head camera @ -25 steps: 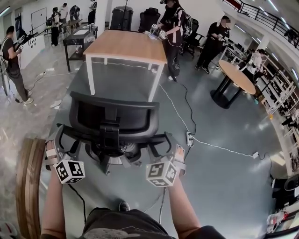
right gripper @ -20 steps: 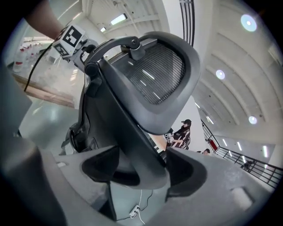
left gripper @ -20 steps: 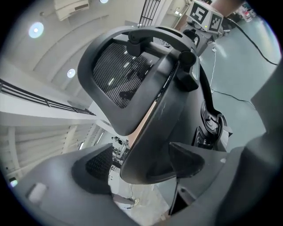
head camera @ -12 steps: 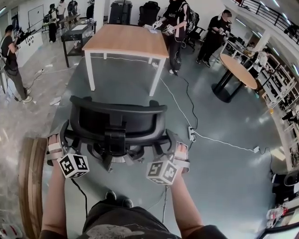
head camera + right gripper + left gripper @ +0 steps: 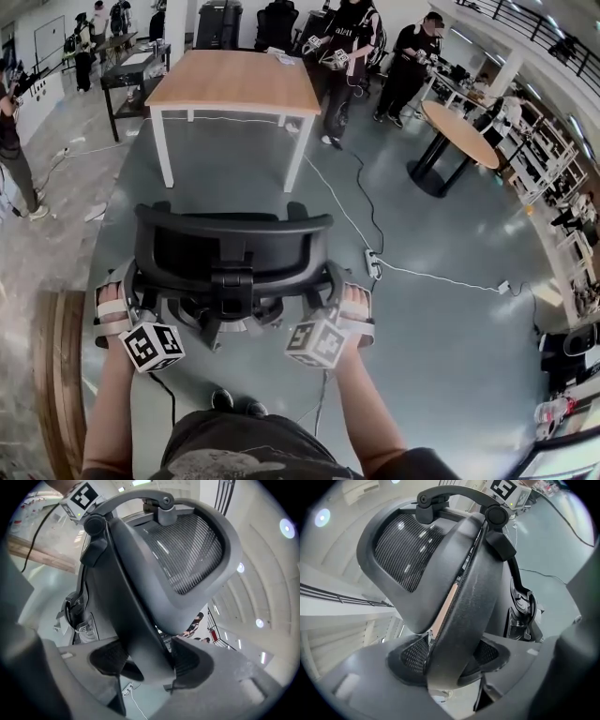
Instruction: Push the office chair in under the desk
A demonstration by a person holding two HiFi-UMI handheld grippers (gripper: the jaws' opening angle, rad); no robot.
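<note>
While the office chair (image 5: 234,246) stands on the grey floor (image 5: 441,356) with its back to the person, the wooden-topped bench (image 5: 234,80) is well apart from it, farther ahead on white legs. The left gripper (image 5: 131,281) is at the left edge of the chair's backrest and the right gripper (image 5: 335,281) at the right edge, at about the same height. In the left gripper view the dark backrest frame (image 5: 468,602) runs up between the two jaws. They are closing on it, only partly open, and the pads look to lie against the frame on both sides. The right gripper view shows the same: the frame fills the gap between the jaws, which are closing in, with the pads against it. A white cable with a power strip (image 5: 373,264) lies on the floor just right of the chair. A round table (image 5: 459,136) stands off to the right. A person in dark clothes (image 5: 347,56) stands at the far corner of the bench.
</note>
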